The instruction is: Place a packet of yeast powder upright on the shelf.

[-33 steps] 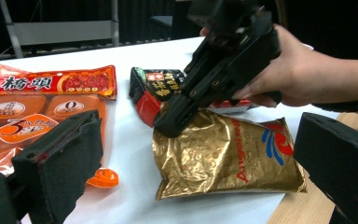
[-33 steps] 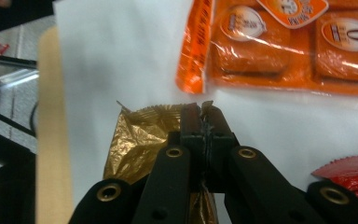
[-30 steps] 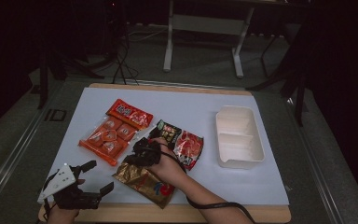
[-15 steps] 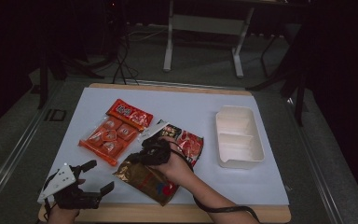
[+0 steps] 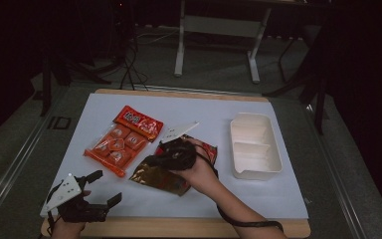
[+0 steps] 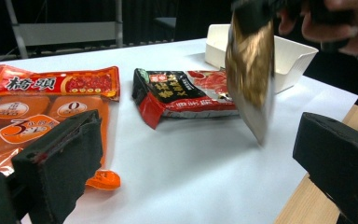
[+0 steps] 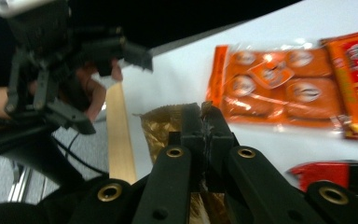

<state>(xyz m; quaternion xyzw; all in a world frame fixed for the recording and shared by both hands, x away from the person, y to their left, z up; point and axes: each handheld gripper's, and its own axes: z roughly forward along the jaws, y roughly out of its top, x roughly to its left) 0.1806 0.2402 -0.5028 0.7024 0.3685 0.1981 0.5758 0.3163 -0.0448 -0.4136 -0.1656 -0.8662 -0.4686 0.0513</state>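
High view: the right tongs [image 5: 171, 149] are clamped on one edge of the gold packet [image 5: 164, 177], which sits near the front middle of the desk [image 5: 278, 199], just beside the red-and-black packet [image 5: 206, 148]. And it is coming up! In the left gripper view the gold packet [image 6: 251, 70] hangs edge-down, its lower corner close over the white sheet, with the white tray [image 6: 289, 53] behind it. The right gripper view shows the two jaws pressed together on the crinkled foil rim of the gold packet [image 7: 161, 121] (a thin bite, right at the seam).

The left tongs [image 5: 102, 186] rest at the near left corner, jaws wide apart and holding nothing, close to the orange snack pack [image 5: 114, 149] and the red sachet [image 5: 138, 121].

The risk from here looks plain: slick foil held only by its rim could slide out if the hand swings fast toward the tray, and the dangling lower corner could catch the red-and-black packet or the tray wall and twist the pack free. A slow, high carry seems wise.
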